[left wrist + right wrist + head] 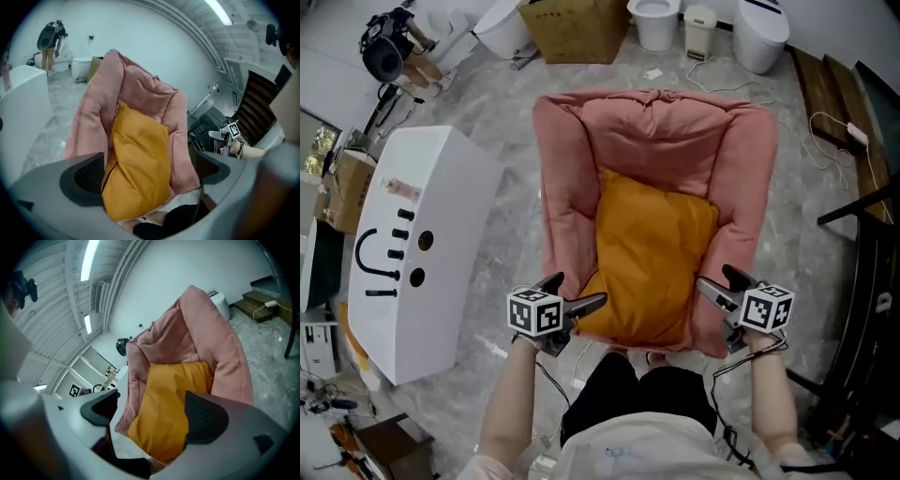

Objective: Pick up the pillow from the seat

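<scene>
An orange pillow (652, 258) lies on the seat of a pink padded armchair (572, 178), reaching to the seat's front edge. My left gripper (581, 302) is open at the pillow's front left corner, jaws wide. My right gripper (712, 286) is open at the front right corner, by the pink arm. In the left gripper view the pillow (138, 161) fills the gap between the jaws of the gripper (150, 176), and the right gripper view shows the pillow (168, 408) between the jaws of that gripper (150, 416). Neither gripper holds anything.
A white cabinet-like box (412, 244) stands to the chair's left. A cardboard box (572, 28), white toilets (759, 33) and a small bin (700, 28) line the back. A dark frame (872, 281) and cables (839, 131) lie at right. My legs sit before the seat.
</scene>
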Action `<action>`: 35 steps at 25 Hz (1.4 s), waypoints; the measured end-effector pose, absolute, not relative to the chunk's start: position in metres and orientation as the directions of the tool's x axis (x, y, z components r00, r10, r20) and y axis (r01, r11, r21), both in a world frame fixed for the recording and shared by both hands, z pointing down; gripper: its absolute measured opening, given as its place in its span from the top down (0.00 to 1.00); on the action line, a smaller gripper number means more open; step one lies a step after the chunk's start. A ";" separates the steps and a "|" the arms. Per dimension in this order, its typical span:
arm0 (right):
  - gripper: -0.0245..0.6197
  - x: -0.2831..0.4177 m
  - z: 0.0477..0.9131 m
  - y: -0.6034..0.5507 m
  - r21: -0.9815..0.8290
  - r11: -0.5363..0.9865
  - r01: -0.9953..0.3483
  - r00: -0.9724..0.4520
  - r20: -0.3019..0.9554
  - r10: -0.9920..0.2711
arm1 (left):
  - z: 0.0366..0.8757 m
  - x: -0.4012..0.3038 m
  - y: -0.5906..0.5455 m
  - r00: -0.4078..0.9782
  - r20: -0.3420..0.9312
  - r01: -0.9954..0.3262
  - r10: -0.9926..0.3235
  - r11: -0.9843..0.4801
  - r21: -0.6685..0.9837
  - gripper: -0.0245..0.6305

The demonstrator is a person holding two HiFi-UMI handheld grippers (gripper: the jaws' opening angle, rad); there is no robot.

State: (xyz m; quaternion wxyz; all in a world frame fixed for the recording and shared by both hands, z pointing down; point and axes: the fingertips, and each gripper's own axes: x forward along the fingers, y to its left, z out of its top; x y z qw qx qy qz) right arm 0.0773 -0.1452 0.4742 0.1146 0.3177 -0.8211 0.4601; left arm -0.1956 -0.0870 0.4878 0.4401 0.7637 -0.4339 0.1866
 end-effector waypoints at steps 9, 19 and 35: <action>0.30 0.062 0.657 -0.143 -0.779 0.026 -0.626 -0.760 0.602 -0.244 | 0.637 -0.189 -0.129 0.615 0.772 -0.782 -0.163 -0.258 0.568 0.07; 0.30 0.042 0.738 -0.142 -0.730 0.056 -0.681 -0.732 0.680 -0.042 | 0.719 -0.168 -0.152 0.652 0.754 -0.707 0.080 -0.294 0.643 0.07; 0.65 0.014 0.770 -0.161 -0.682 0.203 -0.702 -0.710 0.693 -0.128 | 0.764 -0.135 -0.176 0.644 0.755 -0.747 -0.122 -0.315 0.586 0.38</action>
